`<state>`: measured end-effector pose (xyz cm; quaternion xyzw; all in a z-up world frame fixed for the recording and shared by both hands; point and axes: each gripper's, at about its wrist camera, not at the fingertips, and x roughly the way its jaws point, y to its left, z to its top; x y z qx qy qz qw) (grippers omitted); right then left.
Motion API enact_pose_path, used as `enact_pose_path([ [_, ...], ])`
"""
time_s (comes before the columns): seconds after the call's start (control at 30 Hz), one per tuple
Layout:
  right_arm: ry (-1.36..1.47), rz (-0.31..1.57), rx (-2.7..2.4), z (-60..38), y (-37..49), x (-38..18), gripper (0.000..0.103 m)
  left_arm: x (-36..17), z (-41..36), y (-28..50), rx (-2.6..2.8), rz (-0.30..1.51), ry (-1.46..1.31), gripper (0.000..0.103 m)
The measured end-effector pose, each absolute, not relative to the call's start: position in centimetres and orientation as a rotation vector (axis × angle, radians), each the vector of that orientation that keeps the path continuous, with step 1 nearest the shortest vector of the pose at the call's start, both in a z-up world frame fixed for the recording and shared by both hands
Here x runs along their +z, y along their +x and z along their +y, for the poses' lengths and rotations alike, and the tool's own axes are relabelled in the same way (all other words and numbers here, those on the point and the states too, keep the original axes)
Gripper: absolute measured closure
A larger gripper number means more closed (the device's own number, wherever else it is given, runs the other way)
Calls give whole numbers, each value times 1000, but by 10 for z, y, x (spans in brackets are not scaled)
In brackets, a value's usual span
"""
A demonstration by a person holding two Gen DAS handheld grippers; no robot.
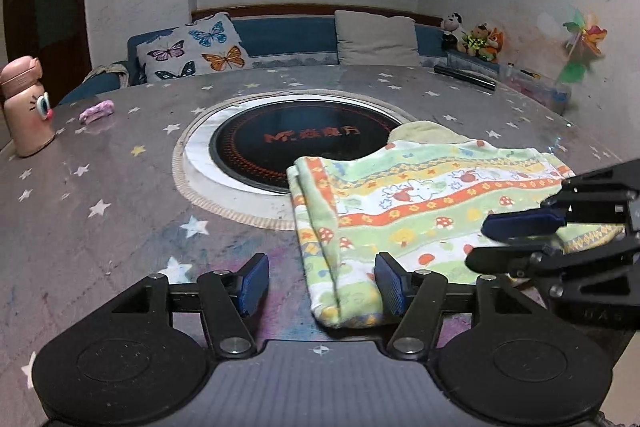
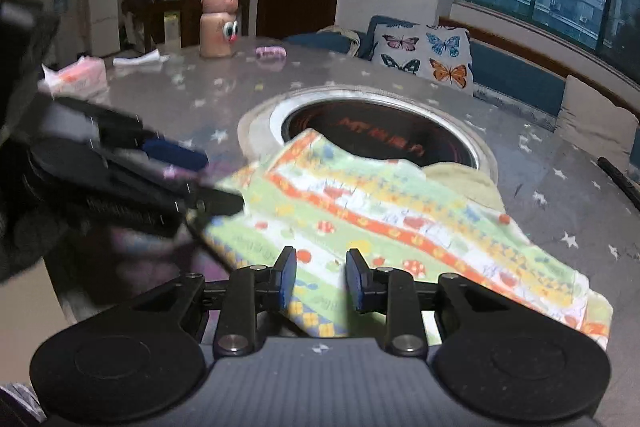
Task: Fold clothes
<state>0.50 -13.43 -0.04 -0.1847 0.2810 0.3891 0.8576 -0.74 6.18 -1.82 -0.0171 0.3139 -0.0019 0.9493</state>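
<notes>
Living-room setup: round table (image 1: 100, 247) with a star-print cover and an induction cooktop (image 1: 304, 151) sunk in its centre; sofa with a butterfly cushion (image 1: 192, 47) behind, night window above.

Folded cloth (image 1: 420, 203), mushroom and flower print, lies flat on the table ahead of both sets of jaws, far edge lapping the cooktop rim. It looks already doubled over: thick layered edge on its left side, so my guess is one fold is done and the next is being set up.

Left gripper (image 1: 322, 283): jaws wide apart, nothing clamped. Cloth's near-left corner sits in the gap, close to the right-hand pad; left-hand pad is over bare table. Reads as straddling the corner, either just let go or lining up for a pinch.

Right gripper (image 2: 321, 279): jaws narrow but a gap shows. Cloth's near edge lies between and under the pads; can't tell if they actually pinch it.

Pink cartoon bottle (image 1: 26, 107) and a small purple lump (image 1: 97, 111) sit well beyond the jaws, clear of the work.
</notes>
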Motion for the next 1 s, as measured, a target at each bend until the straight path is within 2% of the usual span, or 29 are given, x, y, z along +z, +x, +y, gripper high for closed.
enact_pose_path([
  [0.33, -397, 588, 854, -128, 0, 4, 76, -18, 71, -9, 25, 642, -79, 30],
  [0.87, -395, 601, 855, -131, 3, 6, 71, -8, 78, -10, 63, 599, -96, 0],
  [1.0, -402, 602, 859, -130, 4, 6, 70, -5, 80, -10, 69, 590, -108, 0],
])
